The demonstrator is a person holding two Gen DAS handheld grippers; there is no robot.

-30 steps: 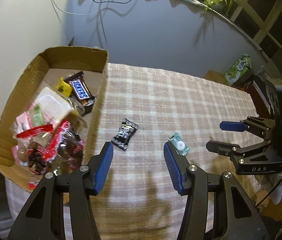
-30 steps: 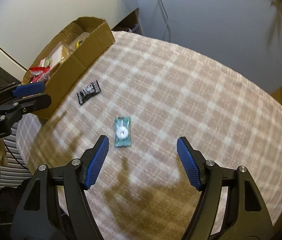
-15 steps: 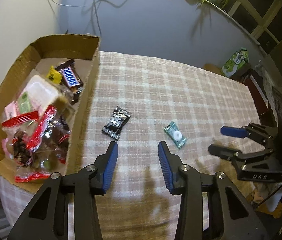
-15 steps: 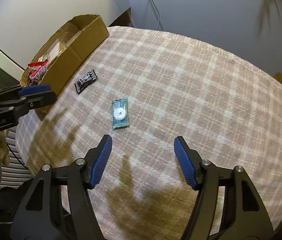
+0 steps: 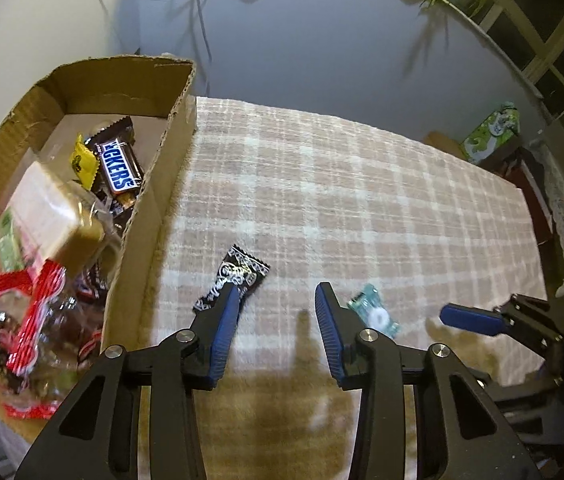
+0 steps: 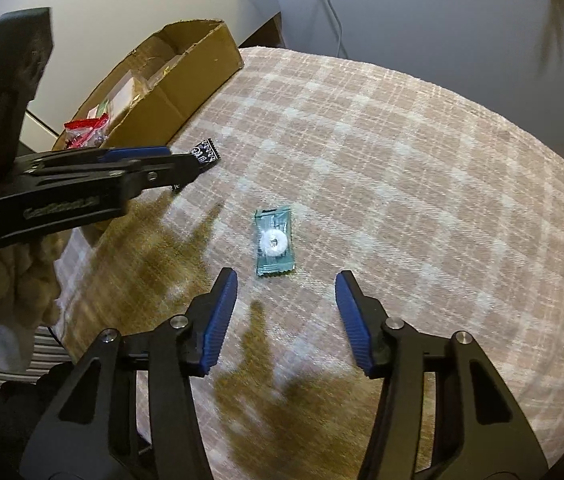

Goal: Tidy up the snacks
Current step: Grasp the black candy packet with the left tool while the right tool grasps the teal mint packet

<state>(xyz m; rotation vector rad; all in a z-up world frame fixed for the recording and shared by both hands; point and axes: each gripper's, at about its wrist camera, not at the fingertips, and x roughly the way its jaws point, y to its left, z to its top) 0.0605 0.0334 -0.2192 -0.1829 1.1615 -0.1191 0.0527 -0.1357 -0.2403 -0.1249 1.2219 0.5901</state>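
A black patterned candy wrapper (image 5: 237,278) lies on the plaid tablecloth (image 5: 362,200), just beyond my open left gripper (image 5: 275,300); its left fingertip overlaps the wrapper's near end. A teal mint packet (image 6: 274,241) lies just ahead of my open, empty right gripper (image 6: 286,284). The mint also shows in the left wrist view (image 5: 374,314), right of the left gripper. A cardboard box (image 5: 153,208) at the left holds several snacks, among them a Snickers bar (image 5: 117,164). The black wrapper (image 6: 205,154) shows partly behind the left gripper (image 6: 177,160) in the right wrist view.
The right gripper (image 5: 470,318) shows at the right in the left wrist view. A green box (image 5: 490,132) stands beyond the table's far right corner. The wall and cables are behind the table. The table's near edge is close below both grippers.
Both grippers moved forward and down toward the table. The left gripper closed in on the black wrapper; the right gripper closed in on the teal mint. Both jaws narrowed somewhat.
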